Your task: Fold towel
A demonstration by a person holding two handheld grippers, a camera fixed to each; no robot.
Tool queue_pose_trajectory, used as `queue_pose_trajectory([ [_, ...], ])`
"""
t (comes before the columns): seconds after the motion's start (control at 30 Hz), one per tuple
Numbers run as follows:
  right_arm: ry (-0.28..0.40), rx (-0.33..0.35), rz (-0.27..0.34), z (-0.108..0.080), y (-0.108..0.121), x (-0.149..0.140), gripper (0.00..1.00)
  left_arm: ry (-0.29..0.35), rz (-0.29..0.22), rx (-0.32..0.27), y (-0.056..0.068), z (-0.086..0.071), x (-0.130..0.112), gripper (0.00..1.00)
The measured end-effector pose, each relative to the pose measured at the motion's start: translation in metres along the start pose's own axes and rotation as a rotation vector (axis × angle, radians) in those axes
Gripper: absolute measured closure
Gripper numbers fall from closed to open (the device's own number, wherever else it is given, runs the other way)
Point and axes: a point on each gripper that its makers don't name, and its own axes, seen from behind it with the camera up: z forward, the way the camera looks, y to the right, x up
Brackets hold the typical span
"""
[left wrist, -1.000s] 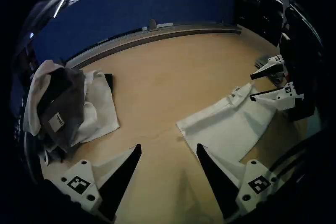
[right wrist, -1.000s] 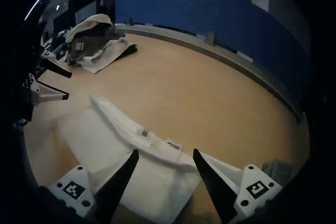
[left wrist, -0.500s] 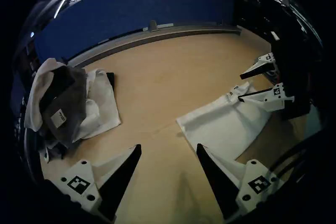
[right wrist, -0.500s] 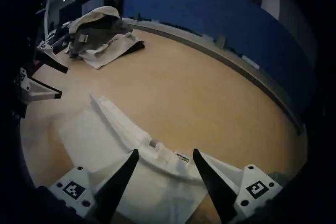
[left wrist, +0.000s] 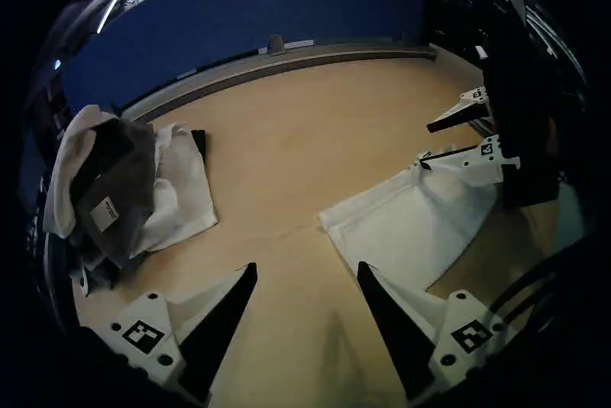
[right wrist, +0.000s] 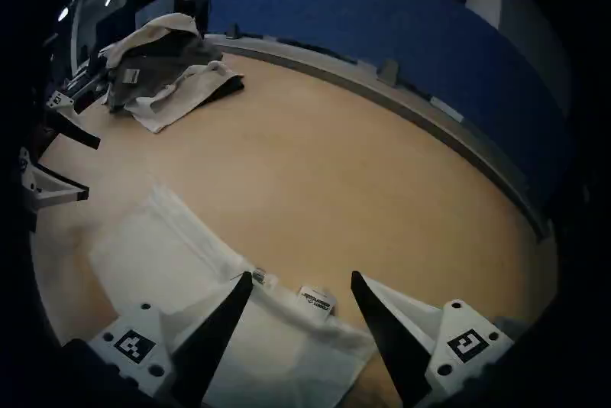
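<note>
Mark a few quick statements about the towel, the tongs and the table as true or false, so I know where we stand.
1. The white towel lies on the wooden table. True.
2. The right tongs are shut on the towel. False: they are open, at the towel's labelled edge.
3. A pile of grey and white cloth sits apart from the towel. True.
4. The partition behind the table is red. False: it is blue.
5. The left tongs are open. True.
</note>
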Motion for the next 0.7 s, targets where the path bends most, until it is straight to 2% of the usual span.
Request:
queue_pose_trajectory([
  [0.2, 0.016, 0.001, 0.0, -0.007, 0.0, 0.003, 0.0, 0.003, 0.002, -0.001, 0.0, 0.001, 0.001, 0.02],
  [0.37, 0.02, 0.014, 0.005, -0.023, 0.0, -0.005, 0.0, 0.002, 0.002, 0.0, 0.0, -0.001, 0.001, 0.02],
  [0.7, -0.014, 0.035, 0.052, -0.071, 0.002, -0.06, 0.0, 0.009, -0.007, -0.006, 0.006, -0.008, -0.002, 0.02],
])
